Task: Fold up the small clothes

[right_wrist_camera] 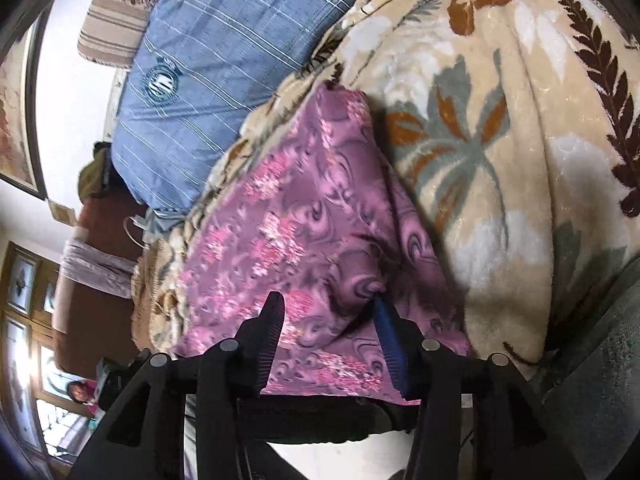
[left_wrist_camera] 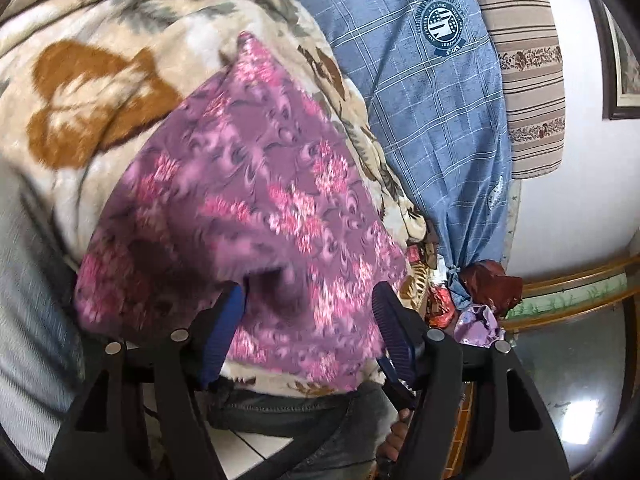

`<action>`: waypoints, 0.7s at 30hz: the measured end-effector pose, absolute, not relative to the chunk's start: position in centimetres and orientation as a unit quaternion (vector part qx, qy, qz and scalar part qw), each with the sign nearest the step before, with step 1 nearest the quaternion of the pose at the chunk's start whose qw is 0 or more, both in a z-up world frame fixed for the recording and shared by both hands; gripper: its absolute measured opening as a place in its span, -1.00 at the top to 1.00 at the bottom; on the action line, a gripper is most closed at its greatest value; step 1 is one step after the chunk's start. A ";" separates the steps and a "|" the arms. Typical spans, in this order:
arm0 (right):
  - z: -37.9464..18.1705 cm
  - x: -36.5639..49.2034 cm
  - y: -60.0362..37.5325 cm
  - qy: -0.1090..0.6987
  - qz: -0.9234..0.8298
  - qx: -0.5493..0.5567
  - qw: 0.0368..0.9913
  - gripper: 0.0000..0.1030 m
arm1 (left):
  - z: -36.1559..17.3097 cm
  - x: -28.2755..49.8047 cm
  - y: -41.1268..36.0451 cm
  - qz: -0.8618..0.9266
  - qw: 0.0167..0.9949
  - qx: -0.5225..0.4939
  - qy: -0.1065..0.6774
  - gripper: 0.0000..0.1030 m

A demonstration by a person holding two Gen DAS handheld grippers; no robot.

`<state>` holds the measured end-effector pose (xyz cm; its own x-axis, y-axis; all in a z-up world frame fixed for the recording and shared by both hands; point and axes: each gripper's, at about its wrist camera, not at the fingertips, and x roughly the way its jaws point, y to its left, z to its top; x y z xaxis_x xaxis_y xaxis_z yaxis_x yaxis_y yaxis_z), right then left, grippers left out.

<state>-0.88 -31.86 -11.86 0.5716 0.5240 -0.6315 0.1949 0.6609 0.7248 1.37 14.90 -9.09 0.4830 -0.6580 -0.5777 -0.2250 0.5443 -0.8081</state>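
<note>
A small purple garment with pink flower print (left_wrist_camera: 248, 184) lies on a cream leaf-patterned blanket (left_wrist_camera: 100, 92). It also shows in the right wrist view (right_wrist_camera: 296, 240), with one side folded up into a ridge. My left gripper (left_wrist_camera: 310, 300) is open, its blue-padded fingers spread over the garment's near edge. My right gripper (right_wrist_camera: 330, 308) is open too, its fingers spread over the garment's near edge, with cloth bunched between them. Neither gripper pinches the cloth.
A blue checked pillow (left_wrist_camera: 432, 92) lies beside the blanket, also in the right wrist view (right_wrist_camera: 208, 72). A striped cushion (left_wrist_camera: 528, 80) leans on the white wall. Crumpled small cloths (left_wrist_camera: 480, 312) sit by the pillow's end. The person's jeans (left_wrist_camera: 304, 416) are close below.
</note>
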 end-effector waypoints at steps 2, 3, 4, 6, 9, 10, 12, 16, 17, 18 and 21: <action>-12.1 -0.5 -32.0 0.449 0.108 0.414 0.785 0.05 | -10.1 2.8 14.9 -0.137 0.727 -0.458 0.494 -0.28; -12.3 -0.2 -32.0 0.454 0.105 0.416 0.781 0.05 | -11.1 3.7 15.0 -0.126 0.716 -0.462 0.508 -0.25; -12.8 0.3 -31.8 0.464 0.097 0.413 0.777 0.05 | -11.7 4.2 15.1 -0.125 0.710 -0.467 0.512 -0.24; -13.5 1.0 -31.3 0.486 0.082 0.400 0.773 0.10 | -12.2 4.4 15.2 -0.121 0.713 -0.469 0.507 0.25; -14.2 1.4 -30.6 0.504 0.072 0.375 0.775 0.78 | -10.9 3.8 15.7 -0.112 0.743 -0.434 0.497 0.90; -14.2 1.3 -30.5 0.505 0.078 0.370 0.776 0.84 | -10.3 3.4 15.9 -0.114 0.751 -0.427 0.491 0.94; -13.3 0.5 -30.5 0.499 0.076 0.351 0.788 0.87 | -8.9 2.1 16.4 -0.112 0.776 -0.394 0.480 0.97; -12.0 -1.0 -29.7 0.503 0.078 0.298 0.808 0.87 | -11.6 1.0 16.7 -0.078 0.783 -0.340 0.516 0.98; -12.8 -0.8 -29.4 0.514 0.079 0.294 0.802 0.87 | -12.7 0.9 17.0 -0.068 0.773 -0.347 0.527 0.98; -13.8 -0.5 -29.3 0.524 0.078 0.293 0.796 0.87 | -13.4 0.5 17.2 -0.073 0.760 -0.369 0.530 0.99; -13.7 -0.8 -29.6 0.515 0.072 0.305 0.798 0.87 | -11.9 -0.4 16.5 -0.081 0.786 -0.339 0.511 0.98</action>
<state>-0.82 -29.55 -13.70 0.4592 0.4287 -0.7780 0.1997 0.8036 0.5607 -0.37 16.52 -11.89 0.4655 -0.4729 -0.7481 -0.2186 0.7576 -0.6150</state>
